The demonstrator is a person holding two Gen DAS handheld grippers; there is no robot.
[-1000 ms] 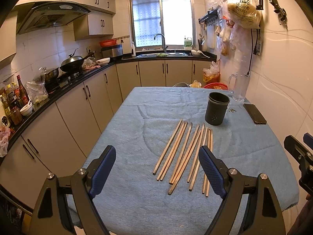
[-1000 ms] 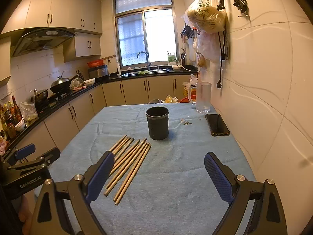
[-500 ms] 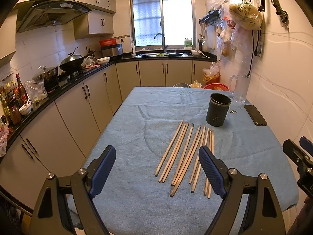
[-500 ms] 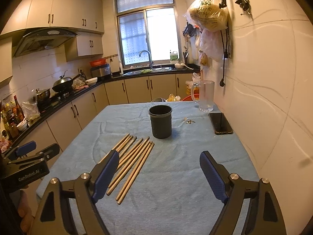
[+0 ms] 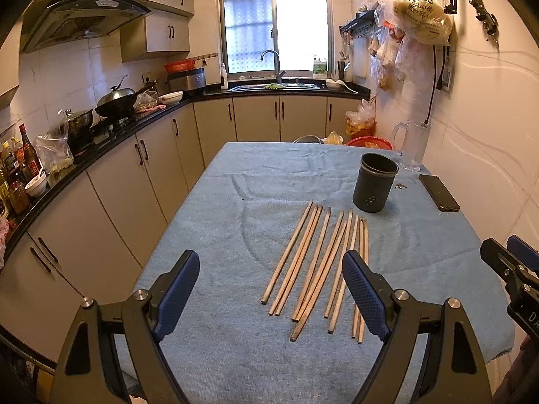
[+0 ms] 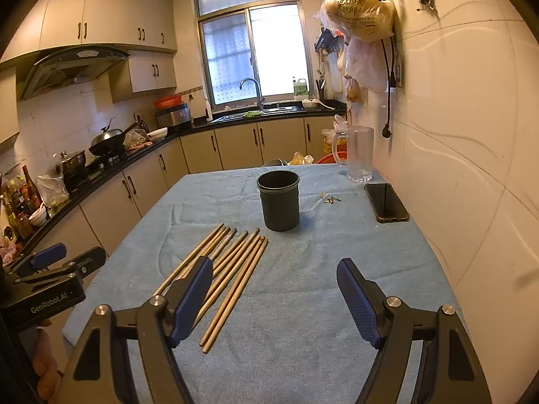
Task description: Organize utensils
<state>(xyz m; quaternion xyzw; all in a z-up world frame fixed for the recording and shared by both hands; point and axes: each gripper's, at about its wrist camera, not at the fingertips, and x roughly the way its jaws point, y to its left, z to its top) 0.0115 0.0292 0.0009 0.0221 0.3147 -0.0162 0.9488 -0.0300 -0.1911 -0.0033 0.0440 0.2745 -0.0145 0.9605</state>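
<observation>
Several chopsticks point(image 5: 316, 266) before cup point(image 5: 374, 187); phone point(image 5: 439, 192), mug point(image 5: 411, 146) aside.

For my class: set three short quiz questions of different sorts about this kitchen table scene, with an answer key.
1. True or false: some chopsticks already stand in the dark holder.
2. What lies flat near the wall beside the glass mug? A) phone B) plate C) spoon
3. Fill in: the table is covered by a blue ____.

Key:
1. False: all lie on the cloth; the holder's visible inside shows none.
2. A, the phone.
3. Cloth.
</observation>
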